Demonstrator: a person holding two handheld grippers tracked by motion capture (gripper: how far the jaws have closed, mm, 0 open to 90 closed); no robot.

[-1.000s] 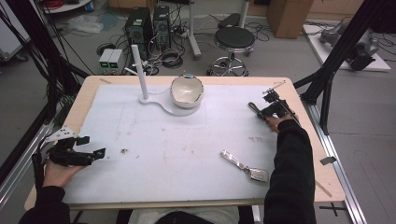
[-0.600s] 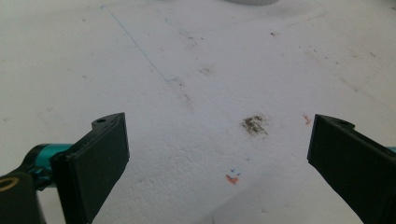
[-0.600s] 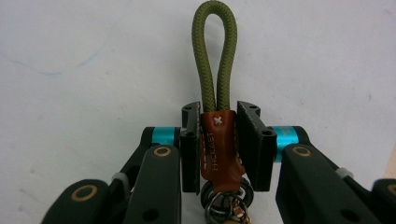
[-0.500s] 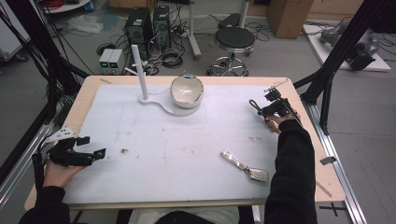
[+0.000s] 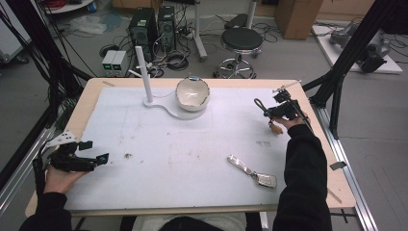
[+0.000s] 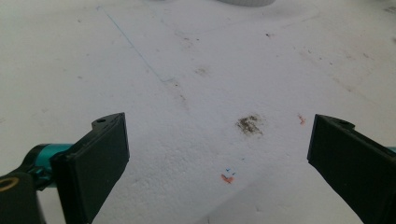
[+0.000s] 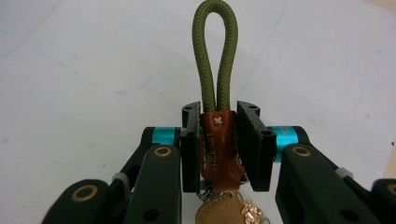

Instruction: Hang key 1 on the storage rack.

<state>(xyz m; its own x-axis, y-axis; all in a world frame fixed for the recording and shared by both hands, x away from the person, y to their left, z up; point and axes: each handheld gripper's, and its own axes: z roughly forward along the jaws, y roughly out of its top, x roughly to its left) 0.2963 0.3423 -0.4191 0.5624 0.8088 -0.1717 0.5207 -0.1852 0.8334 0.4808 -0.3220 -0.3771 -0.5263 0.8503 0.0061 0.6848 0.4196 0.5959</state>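
Here the right gripper [image 7: 219, 149] clamped a keychain [image 7: 217, 93] by its brown leather wrap. The left gripper [image 6: 219, 158] stood wide apart above the white table [image 5: 183, 154].

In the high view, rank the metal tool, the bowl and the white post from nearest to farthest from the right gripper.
From the right gripper:
1. Metal tool, toward the table's near edge.
2. Bowl, far side, centre; nearly level with the tool, so this order is tentative.
3. White post, left of the bowl.

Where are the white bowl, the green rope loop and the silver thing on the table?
white bowl [image 5: 192, 94], high view, its inside.
green rope loop [image 7: 215, 51], right gripper view, its left strand.
silver thing [image 5: 252, 171], high view, its middle.
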